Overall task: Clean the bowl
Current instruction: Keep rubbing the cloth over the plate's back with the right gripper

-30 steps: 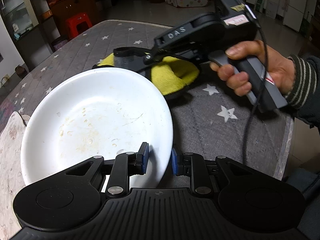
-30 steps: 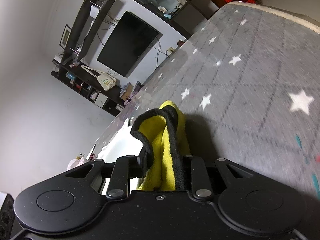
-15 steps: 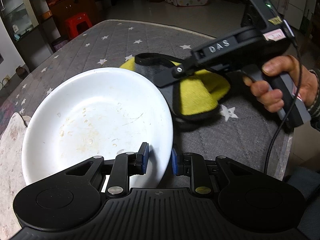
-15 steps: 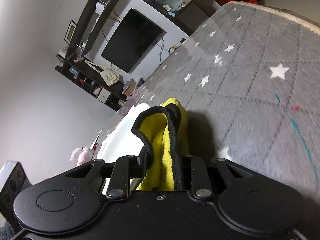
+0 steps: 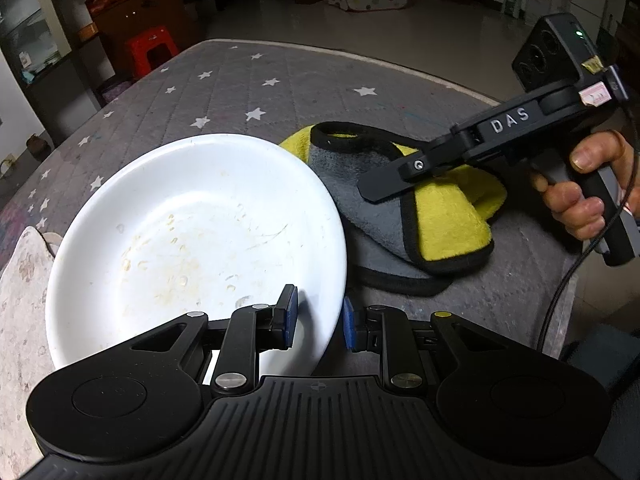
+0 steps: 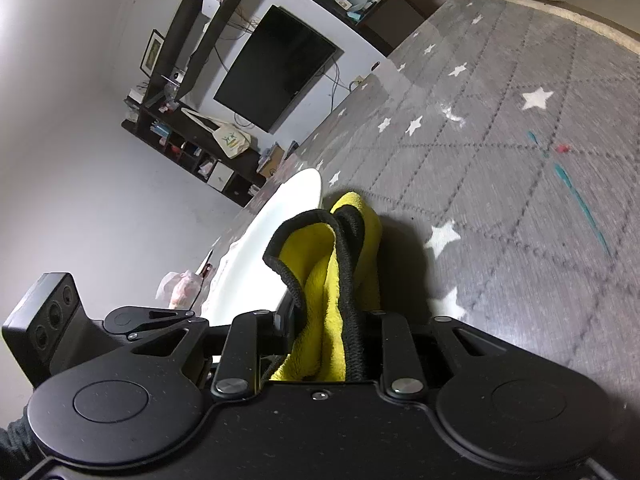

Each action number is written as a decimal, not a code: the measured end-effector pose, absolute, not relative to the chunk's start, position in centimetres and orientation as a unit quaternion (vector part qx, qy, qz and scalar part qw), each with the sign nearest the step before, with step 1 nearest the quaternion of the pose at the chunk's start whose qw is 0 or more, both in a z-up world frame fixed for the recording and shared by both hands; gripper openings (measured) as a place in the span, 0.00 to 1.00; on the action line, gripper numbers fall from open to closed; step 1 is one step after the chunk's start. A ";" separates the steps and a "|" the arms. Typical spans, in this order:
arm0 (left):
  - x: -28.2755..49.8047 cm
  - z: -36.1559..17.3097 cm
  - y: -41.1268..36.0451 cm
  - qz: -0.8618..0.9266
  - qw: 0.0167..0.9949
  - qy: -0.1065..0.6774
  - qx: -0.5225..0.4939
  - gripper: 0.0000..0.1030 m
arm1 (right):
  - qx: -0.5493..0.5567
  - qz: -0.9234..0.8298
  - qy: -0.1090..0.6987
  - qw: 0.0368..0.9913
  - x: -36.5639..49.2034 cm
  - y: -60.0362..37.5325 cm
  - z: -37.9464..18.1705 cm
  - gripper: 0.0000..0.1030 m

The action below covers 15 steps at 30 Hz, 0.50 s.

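Note:
A white bowl [image 5: 200,232] with dried food stains sits tilted on the grey star-patterned table [image 5: 248,88]. My left gripper [image 5: 318,322] is shut on its near right rim, one blue pad inside and one outside. My right gripper [image 6: 326,320] is shut on a yellow and grey cloth [image 6: 332,272] with black edging. In the left wrist view the cloth [image 5: 448,216] hangs from the right gripper [image 5: 384,184] just right of the bowl and touches the table. The bowl's edge [image 6: 260,248] shows left of the cloth in the right wrist view.
A pale patterned mat [image 5: 20,300] lies under the bowl's left side. The table's right edge [image 5: 568,304] is close behind the cloth. A red stool [image 5: 150,50] and cabinets stand beyond the far edge. A TV [image 6: 276,68] hangs on the wall.
My right gripper has pulled the cloth rightward and nearer, away from behind the bowl's far rim to its right side. The bowl and left gripper have stayed put.

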<state>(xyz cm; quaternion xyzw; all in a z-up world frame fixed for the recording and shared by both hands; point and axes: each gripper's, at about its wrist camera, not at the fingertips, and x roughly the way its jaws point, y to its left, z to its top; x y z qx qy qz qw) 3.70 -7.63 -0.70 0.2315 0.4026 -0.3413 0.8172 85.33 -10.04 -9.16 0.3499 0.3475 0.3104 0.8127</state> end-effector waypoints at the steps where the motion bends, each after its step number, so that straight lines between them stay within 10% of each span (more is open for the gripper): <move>1: 3.7 -0.7 -7.6 -0.342 0.817 0.403 0.231 0.23 | 0.350 0.310 0.347 0.813 85.5 -10.1 -9.2 0.24; 15: 3.2 -1.0 -7.0 -0.354 0.810 0.403 0.238 0.23 | 0.352 0.311 0.346 0.812 87.8 -10.0 -9.1 0.25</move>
